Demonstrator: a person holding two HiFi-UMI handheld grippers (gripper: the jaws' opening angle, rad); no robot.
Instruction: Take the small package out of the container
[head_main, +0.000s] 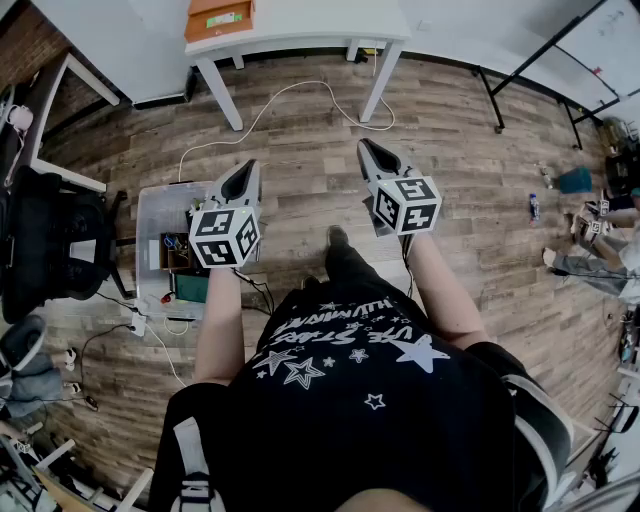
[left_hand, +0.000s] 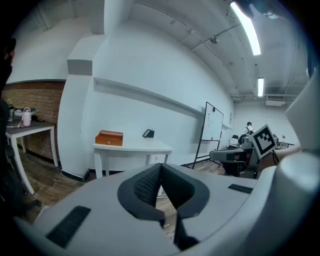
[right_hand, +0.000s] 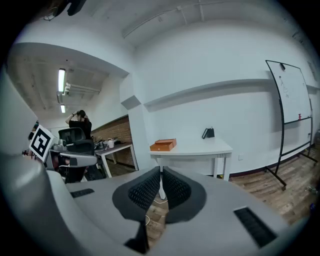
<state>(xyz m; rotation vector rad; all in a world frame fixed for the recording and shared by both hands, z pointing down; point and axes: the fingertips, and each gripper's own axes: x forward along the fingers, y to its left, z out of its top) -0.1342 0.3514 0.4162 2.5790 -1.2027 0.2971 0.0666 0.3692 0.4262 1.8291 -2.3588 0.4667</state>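
Note:
A clear plastic container sits on the wooden floor at the left in the head view, with several small items inside; which one is the small package I cannot tell. My left gripper is held in the air just right of the container, jaws shut and empty. My right gripper hangs further right over bare floor, also shut with nothing in it. Both gripper views look level across the room: the left gripper and the right gripper each show their tips touching.
A white table with an orange box stands ahead; cables trail on the floor beneath it. A black office chair sits left of the container. A whiteboard stand is at the far right, and another person sits there.

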